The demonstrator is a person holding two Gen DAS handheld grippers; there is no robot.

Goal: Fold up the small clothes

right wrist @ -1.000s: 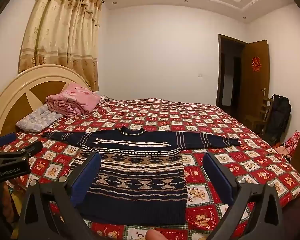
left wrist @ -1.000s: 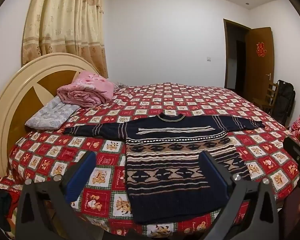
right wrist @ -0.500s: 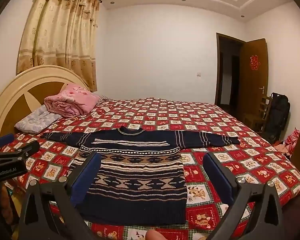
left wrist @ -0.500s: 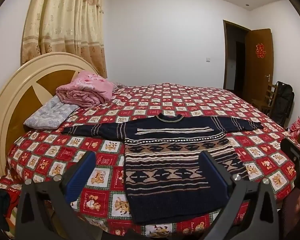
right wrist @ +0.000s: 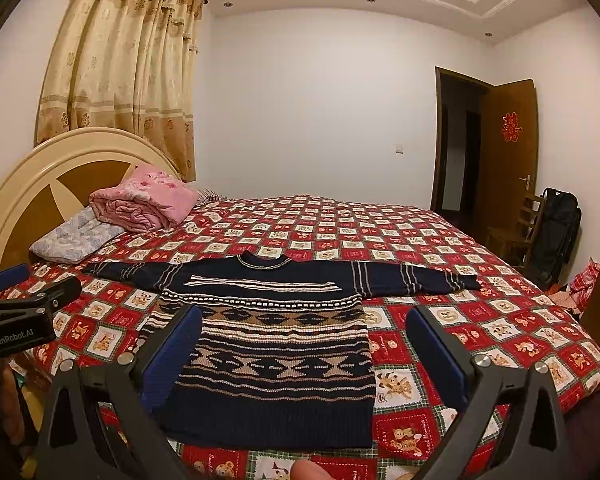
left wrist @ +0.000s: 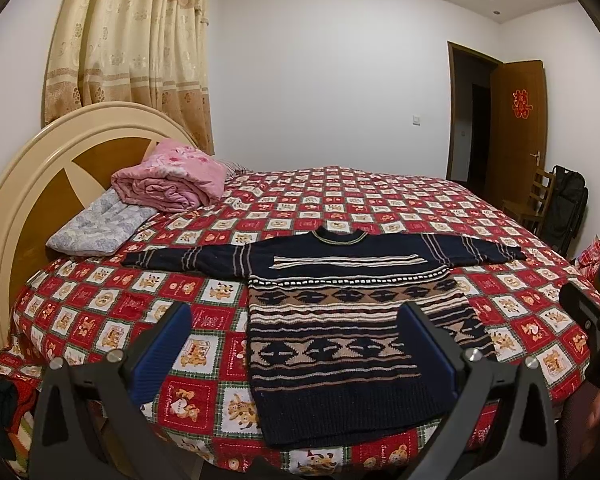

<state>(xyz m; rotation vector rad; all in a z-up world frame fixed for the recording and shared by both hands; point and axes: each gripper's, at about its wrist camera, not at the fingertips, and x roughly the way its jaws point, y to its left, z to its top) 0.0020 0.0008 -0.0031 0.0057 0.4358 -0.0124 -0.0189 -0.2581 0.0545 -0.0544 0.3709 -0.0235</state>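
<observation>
Navy knit sweater w/ tan and white pattern bands (left wrist: pixel 352 320) lies flat, sleeves spread, near front edge of bed w/ red checkered cartoon quilt (left wrist: pixel 100 300). Left gripper (left wrist: pixel 292 344) and right gripper (right wrist: pixel 300 344) hover short of it, fingers wide apart, empty. Knit prob. soft, floppy, stretchy; pinch sleeve cuff or hem corner.

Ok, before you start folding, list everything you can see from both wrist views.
sweater: 1, navy and tan, flat on bed, sleeves spread
bedspread: 1, red check
quilt: 1, pink, folded by headboard
pillow: 1, grey-white, under quilt
headboard: 1, cream and brown
curtain: 1, beige
door: 1, brown, open
chair: 1, wooden, by door
bag: 1, black
left hand-held gripper: open
right hand-held gripper: open
</observation>
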